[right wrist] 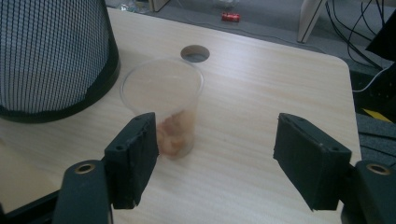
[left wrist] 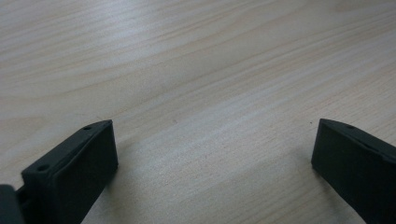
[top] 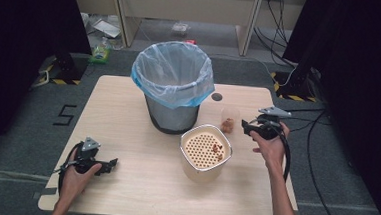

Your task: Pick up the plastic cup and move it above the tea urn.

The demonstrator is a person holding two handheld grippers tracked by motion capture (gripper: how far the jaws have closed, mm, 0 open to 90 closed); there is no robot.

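Two grippers are in my hands, and the work now falls to the right one. Largest on the pale wooden table (top: 127,133) is the grey mesh waste bin lined with a blue-rimmed plastic bag (top: 173,81), standing at the far middle. Nearer, right of centre, sits the cream square container with a perforated insert (top: 205,151), a few brown bits lying on its holes. Smallest is the clear plastic cup holding orange-brown scraps (right wrist: 164,107), just right of the bin and just beyond the container.

My right gripper (right wrist: 219,154) hovers beside that cup, jaws wide apart with nothing between them; the cup stands ahead of the left jaw, off centre. I judge I should shift left until the cup sits midway, go in low, and close gently, since thin plastic will buckle or tip.

My left gripper (left wrist: 210,149) rests near the left edge, jaws spread over bare wood.
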